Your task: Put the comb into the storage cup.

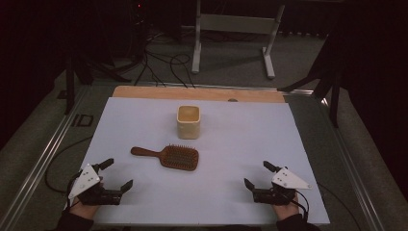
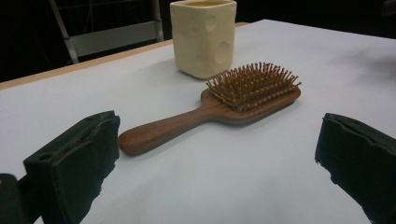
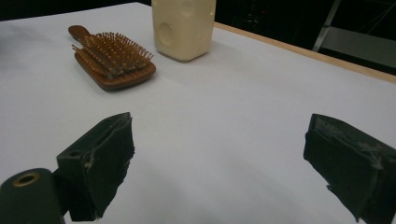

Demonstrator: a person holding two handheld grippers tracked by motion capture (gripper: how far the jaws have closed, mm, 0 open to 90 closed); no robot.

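1. Two hand-held grippers rest near the front edge of the counter, the left hand-held gripper at the left corner and the right hand-held gripper at the right; each has its jaws spread wide with nothing between them.
2. The hairbrush lies flat between the two, farther in on the counter, nearer the left hand-held gripper and well apart from both.
3. Its long axis runs across the counter: the handle points to the left side, the paddle head to the right, bristles up.
4. Just behind the head stands a cream square cup, upright, close to the hairbrush but not touching it.
5. The counter is covered by a pale, plain sheet, with a strip of wood bare along the far edge.
6. Beyond it the room is dark, with cables on the floor and a white metal frame.
7. The hairbrush is reddish-brown wood with a rounded handle, a rectangular head and dense orange-brown pins; the cup has round dimples in its sides.
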